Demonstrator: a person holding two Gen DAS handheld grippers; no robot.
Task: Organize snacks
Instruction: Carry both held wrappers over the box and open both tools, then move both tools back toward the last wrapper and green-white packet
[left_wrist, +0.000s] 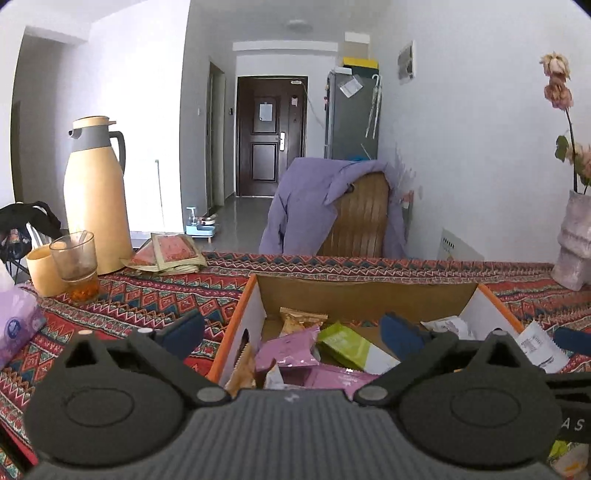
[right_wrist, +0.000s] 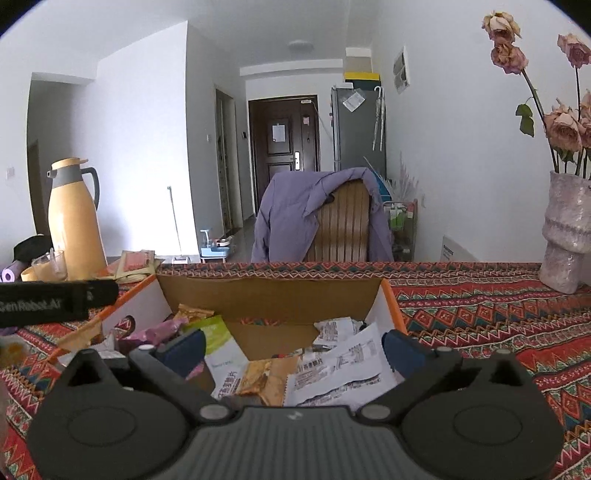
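Observation:
An orange-edged cardboard box (left_wrist: 236, 317) sits on the patterned tablecloth and holds several snack packets: pink ones (left_wrist: 284, 350), a green-and-white one (left_wrist: 349, 347), a golden one (left_wrist: 299, 319) and white ones (left_wrist: 448, 326). My left gripper (left_wrist: 291, 332) is open and empty, its fingers astride the box's left wall. In the right wrist view the box (right_wrist: 391, 306) holds white packets (right_wrist: 343, 365), a golden packet (right_wrist: 266, 380) and the green-and-white packet (right_wrist: 221, 347). My right gripper (right_wrist: 293, 345) is open and empty over the box's near side.
A yellow thermos (left_wrist: 96, 192), a glass with tea (left_wrist: 75, 262), a small yellow cup (left_wrist: 40, 269) and red sachets (left_wrist: 170, 253) stand at the table's left. A tissue pack (left_wrist: 18, 321) lies nearer. A vase of dried roses (right_wrist: 565, 236) stands right. A chair with a purple jacket (left_wrist: 332, 206) is behind.

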